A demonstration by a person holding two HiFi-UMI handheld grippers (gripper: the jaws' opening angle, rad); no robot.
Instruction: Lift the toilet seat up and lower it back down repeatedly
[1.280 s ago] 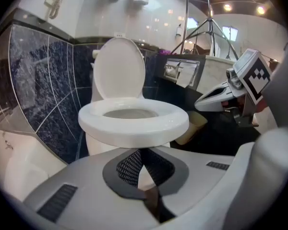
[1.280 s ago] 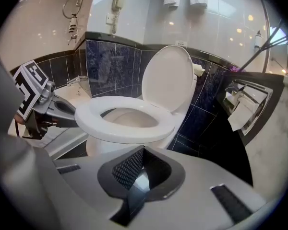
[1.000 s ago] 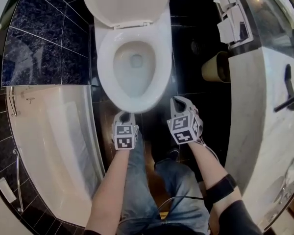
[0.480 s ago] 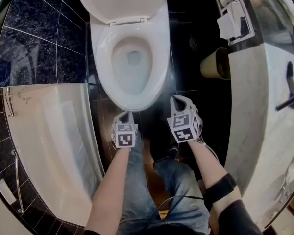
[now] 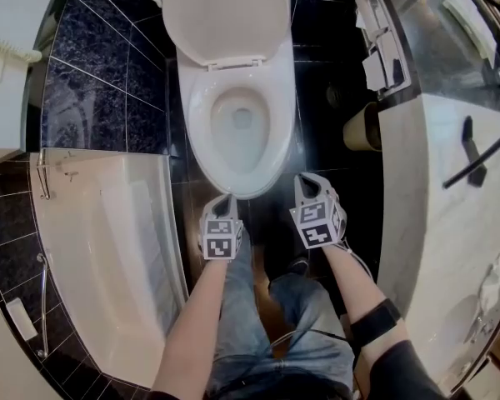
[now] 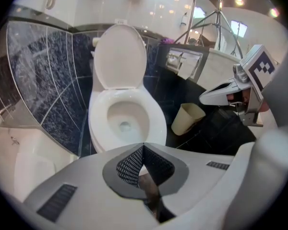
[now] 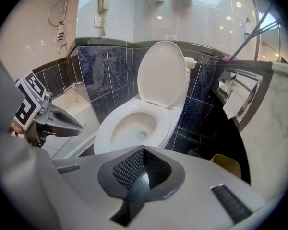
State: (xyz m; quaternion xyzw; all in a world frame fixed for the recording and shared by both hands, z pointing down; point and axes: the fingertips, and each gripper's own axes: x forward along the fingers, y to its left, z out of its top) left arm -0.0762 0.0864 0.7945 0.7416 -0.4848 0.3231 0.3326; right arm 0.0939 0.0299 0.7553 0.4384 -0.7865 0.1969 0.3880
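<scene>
Fingers of left gripper and right gripper sit clenched, empty (mid-frame, just below the seat); best hook its front edge from beneath, evenly, slowly.

on my feed i see a white bathtub at the left under dark blue marbled wall tiles, a beige waste bin beside a pale marble counter, and a wall telephone higher up.
</scene>
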